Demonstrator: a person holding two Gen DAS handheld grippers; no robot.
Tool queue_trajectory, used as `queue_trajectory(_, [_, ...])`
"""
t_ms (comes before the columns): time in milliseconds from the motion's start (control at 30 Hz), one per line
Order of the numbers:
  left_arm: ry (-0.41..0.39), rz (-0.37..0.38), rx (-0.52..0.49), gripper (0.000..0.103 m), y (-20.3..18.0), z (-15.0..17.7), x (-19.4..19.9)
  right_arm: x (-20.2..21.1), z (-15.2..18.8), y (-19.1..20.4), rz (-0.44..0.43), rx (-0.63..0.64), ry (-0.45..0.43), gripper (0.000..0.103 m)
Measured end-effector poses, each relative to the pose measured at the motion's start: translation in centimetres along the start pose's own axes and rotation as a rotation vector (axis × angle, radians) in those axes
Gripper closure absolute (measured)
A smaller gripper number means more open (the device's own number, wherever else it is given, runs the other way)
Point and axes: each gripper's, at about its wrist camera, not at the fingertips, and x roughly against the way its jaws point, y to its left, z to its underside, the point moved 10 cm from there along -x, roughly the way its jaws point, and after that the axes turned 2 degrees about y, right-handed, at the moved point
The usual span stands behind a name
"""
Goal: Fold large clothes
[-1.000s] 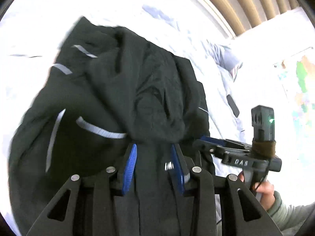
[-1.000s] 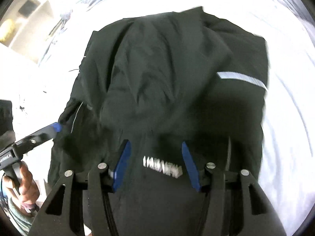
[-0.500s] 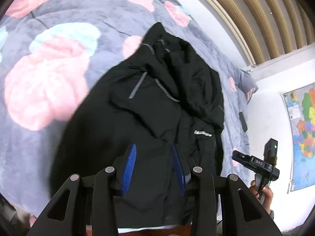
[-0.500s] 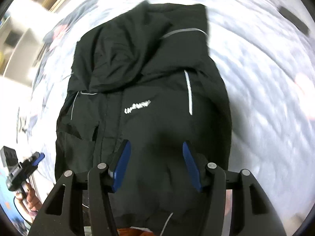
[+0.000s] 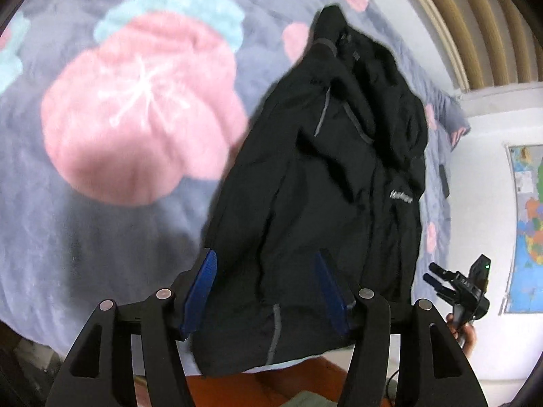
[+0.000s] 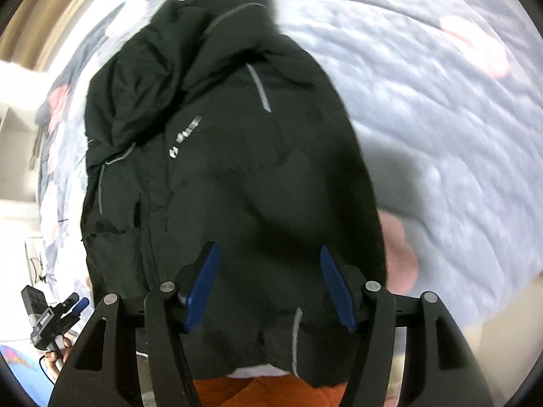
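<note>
A black jacket (image 5: 339,176) with grey reflective stripes and a small chest logo lies spread on the flowered bed blanket (image 5: 101,220), its hem at the bed's near edge. My left gripper (image 5: 264,257) hovers over that hem with its jaws opening; the blue pads stand wide and press on nothing. The right wrist view shows the same jacket (image 6: 237,169) on the blanket (image 6: 441,101). My right gripper (image 6: 268,249) hangs above the hem, jaws also opening, with no cloth pinched. Each gripper shows small in the other's view: the right gripper (image 5: 430,273), the left gripper (image 6: 76,300).
A slatted wooden panel (image 5: 475,17) runs behind the bed's far side. A map (image 5: 529,227) hangs on the white wall at right. A small dark flat object (image 5: 444,179) lies on the blanket beyond the jacket. Orange cloth (image 6: 258,390) shows below the bed's near edge.
Both grippers have drawn back from close over the bunched jacket toward the bed's near edge. The jacket now lies stretched out flat. Both pairs of jaws stand wider, the left markedly so.
</note>
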Motion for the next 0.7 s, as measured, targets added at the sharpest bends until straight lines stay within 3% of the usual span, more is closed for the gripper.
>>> queue_trajectory(200, [0.162, 0.014, -0.036, 0.041, 1.7, 1.9, -3.4, 1.5, 2.6, -4.4, 0.068, -0.077, -0.04, 0.033])
queue_trajectory(300, [0.24, 0.008, -0.066, 0.041, 2.2, 3.0, -4.8, 0.6, 3.9, -6.3, 0.041, -0.13, -0.017, 0.03])
queue_trajectory(533, [0.292, 0.053, -0.063, 0.04, 2.3, 4.1, -5.6, -4.0, 6.6, -7.7, -0.004, -0.179, 0.069, 0.03])
queue_trajectory(567, [0.297, 0.058, -0.062, 0.04, 2.4, 4.2, -5.7, -4.4, 6.8, -7.6, -0.012, -0.186, 0.073, 0.032])
queue_trajectory(633, [0.299, 0.059, -0.077, 0.04, 2.4, 4.5, -5.7, -4.2, 6.8, -6.7, -0.019, -0.159, 0.057, 0.049])
queue_trajectory(700, [0.28, 0.054, -0.098, 0.04, 2.0, 4.7, -5.7, -3.0, 6.6, -5.3, -0.013, -0.104, 0.027, 0.056])
